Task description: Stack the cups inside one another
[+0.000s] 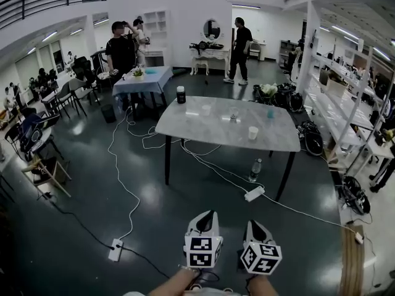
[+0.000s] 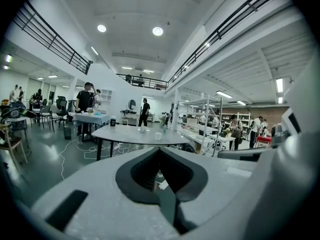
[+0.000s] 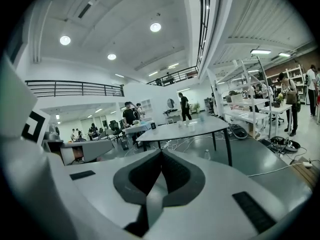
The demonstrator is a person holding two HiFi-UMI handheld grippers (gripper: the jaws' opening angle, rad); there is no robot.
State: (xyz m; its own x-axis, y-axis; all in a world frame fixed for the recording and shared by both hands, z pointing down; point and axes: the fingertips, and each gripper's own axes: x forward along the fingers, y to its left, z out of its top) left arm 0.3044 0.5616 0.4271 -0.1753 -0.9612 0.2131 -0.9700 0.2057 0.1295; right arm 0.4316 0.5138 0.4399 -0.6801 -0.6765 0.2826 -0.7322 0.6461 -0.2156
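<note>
Tools (image 1: pixel 210 214) closed; distant cups (image 1: pixel 253 132) indistinct.

Cups (image 1: pixel 253 132) stand on the table (image 1: pixel 185 125), bottle (image 1: pixel 255 170) on floor (image 1: pixel 154 227) nearby.

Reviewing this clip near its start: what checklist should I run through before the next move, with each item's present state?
1. Left gripper empty: ok, jaws together on nothing.
2. Right gripper empty: ok, jaws together on nothing.
3. Cups within reach: not ok; the grey rounded table stands far ahead of both grippers.
4. White paper cup upright and standing alone: ok.
5. Small teal cup, pose: cannot tell, too small.
6. Walking path: not ok; white cables, a white power strip and a clear plastic bottle lie on the dark glossy floor before the table.
</note>
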